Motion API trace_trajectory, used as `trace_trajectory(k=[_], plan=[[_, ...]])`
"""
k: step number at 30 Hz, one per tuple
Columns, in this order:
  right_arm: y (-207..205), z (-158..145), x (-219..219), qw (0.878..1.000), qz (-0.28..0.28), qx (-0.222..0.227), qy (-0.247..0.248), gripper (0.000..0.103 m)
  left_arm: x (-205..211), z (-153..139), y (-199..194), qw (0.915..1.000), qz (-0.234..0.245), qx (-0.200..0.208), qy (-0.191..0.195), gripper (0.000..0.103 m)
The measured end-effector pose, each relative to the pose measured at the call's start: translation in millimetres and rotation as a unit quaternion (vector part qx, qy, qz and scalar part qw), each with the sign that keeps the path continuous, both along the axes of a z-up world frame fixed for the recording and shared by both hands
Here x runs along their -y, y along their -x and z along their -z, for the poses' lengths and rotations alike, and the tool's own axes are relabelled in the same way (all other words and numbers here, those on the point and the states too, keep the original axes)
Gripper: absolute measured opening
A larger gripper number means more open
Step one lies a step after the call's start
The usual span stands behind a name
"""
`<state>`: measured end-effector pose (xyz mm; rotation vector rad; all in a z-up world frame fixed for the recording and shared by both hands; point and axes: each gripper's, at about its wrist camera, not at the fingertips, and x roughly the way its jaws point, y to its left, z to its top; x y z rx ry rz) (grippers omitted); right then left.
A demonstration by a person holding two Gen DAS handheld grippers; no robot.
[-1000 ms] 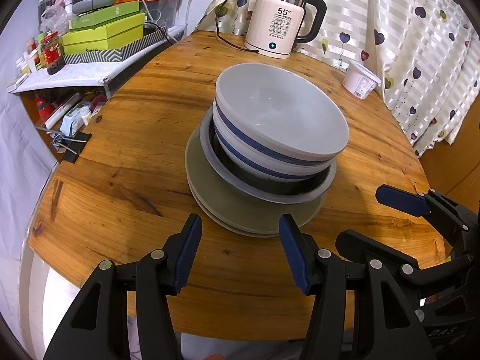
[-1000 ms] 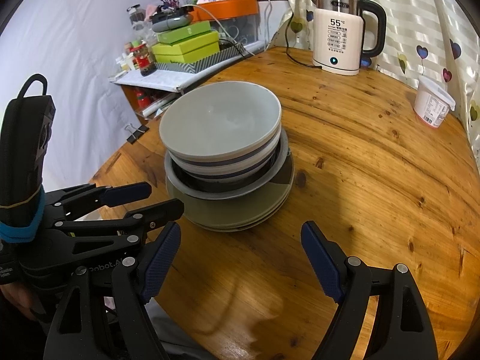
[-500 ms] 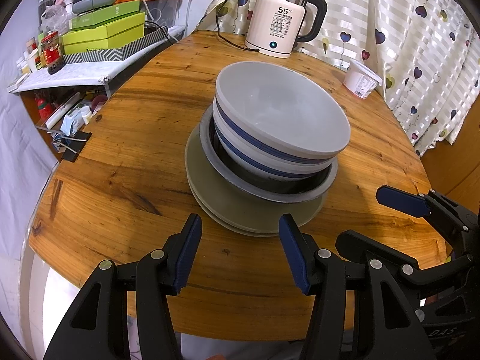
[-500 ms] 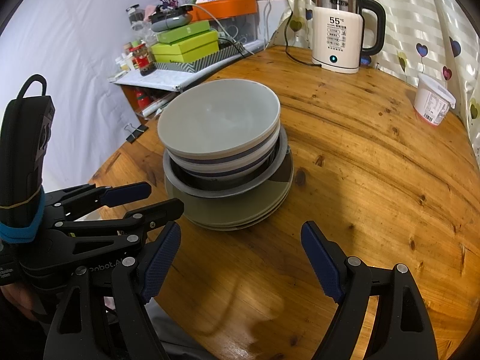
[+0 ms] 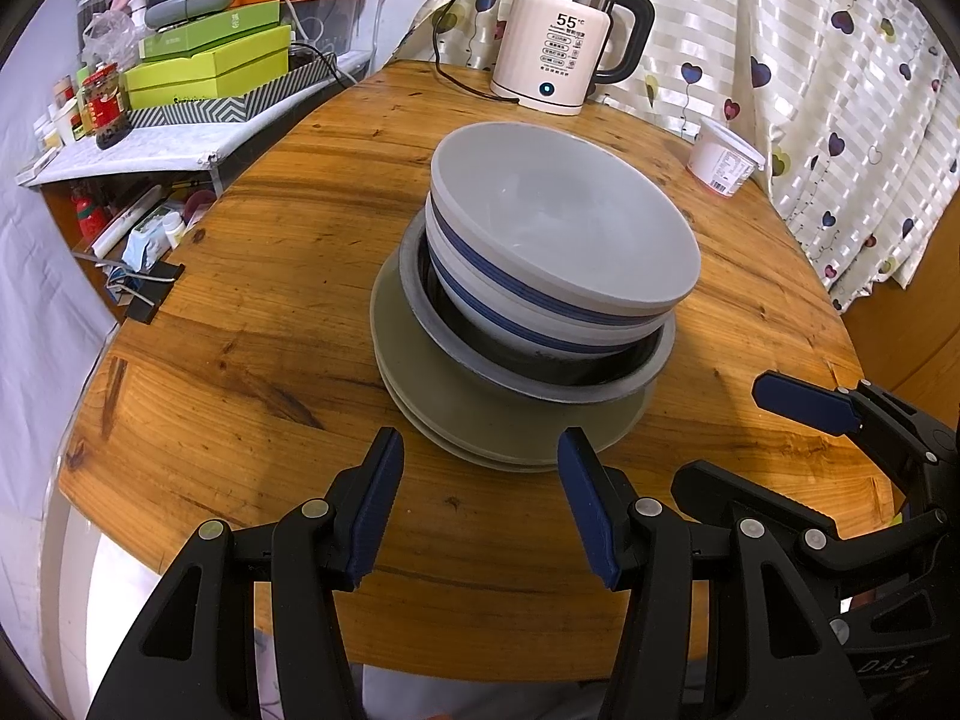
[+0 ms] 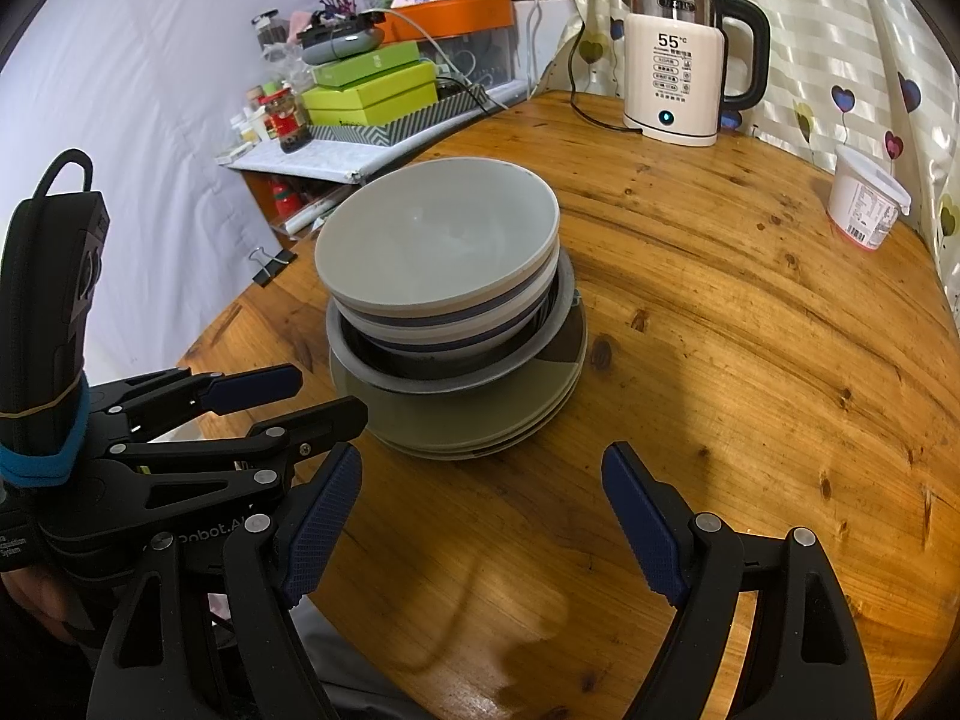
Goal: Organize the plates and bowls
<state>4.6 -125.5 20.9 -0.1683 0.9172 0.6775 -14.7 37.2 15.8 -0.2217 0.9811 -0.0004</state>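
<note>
A stack of dishes stands in the middle of the round wooden table [image 5: 252, 324]. On top are nested white bowls with blue bands [image 5: 558, 240] [image 6: 438, 252], inside a dark bowl with a grey rim [image 5: 540, 372] [image 6: 444, 369], on olive-green plates [image 5: 480, 420] [image 6: 480, 420]. My left gripper [image 5: 480, 498] is open and empty, just short of the plates' near edge; it also shows in the right wrist view [image 6: 312, 396]. My right gripper [image 6: 480, 528] is open and empty, near the table's front edge, right of the left one [image 5: 798, 402].
A cream electric kettle [image 5: 564, 54] [image 6: 678, 78] with its cord stands at the table's back. A white plastic tub [image 5: 723, 159] [image 6: 864, 204] sits at the back right by the heart-pattern curtain. A cluttered side shelf with green boxes [image 5: 210, 72] is at the left.
Almost nothing has changed. Both grippers stay open in front of the stack; the views have shifted only slightly.
</note>
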Motion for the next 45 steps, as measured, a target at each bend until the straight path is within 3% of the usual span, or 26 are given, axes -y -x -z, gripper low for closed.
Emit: trace_trajectory(k=[45], plan=[[0.8,0.7,1.3,1.000,0.002,0.003,-0.008,0.083,-5.2,-2.7,3.6,0.9999,-0.006,0.008,-0.009,0.055]])
